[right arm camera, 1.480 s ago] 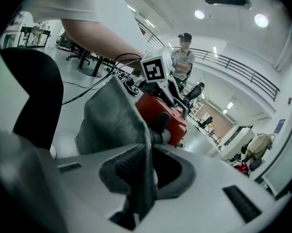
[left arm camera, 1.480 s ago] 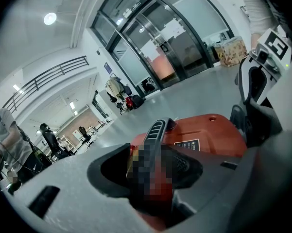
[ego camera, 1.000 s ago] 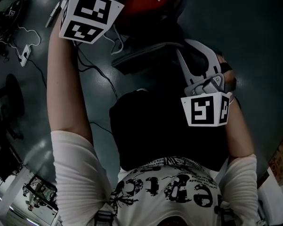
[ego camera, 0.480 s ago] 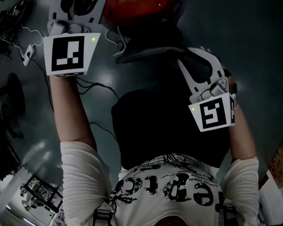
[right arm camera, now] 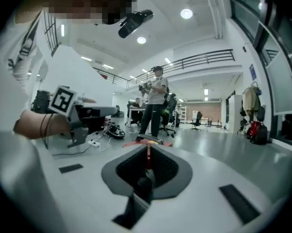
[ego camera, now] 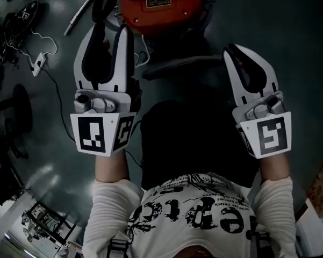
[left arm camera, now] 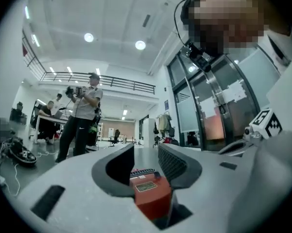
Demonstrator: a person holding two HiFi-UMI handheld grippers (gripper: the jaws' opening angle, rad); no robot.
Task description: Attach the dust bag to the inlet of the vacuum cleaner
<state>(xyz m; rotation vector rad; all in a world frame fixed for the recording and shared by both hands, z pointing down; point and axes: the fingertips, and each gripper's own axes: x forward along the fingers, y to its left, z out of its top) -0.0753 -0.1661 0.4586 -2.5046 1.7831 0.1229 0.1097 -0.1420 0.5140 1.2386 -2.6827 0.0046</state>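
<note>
While left tool [ego camera: 110,29] gapes | red vacuum cleaner [ego camera: 161,4] ahead | power strip [ego camera: 38,62] leftward

You hold both grippers out over the dark floor [ego camera: 290,31]. Your left gripper [ego camera: 109,36], jaws apart, points at the red vacuum cleaner [ego camera: 161,4], just beside it. Your right gripper [ego camera: 242,55] hangs to its lower right, apart from it. A white power strip [ego camera: 38,63] lies far left.

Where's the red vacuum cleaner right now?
In the head view, the red vacuum cleaner sits on the floor at top centre, just ahead of the left gripper. The left gripper view shows it framed between that gripper's open jaws.
</note>
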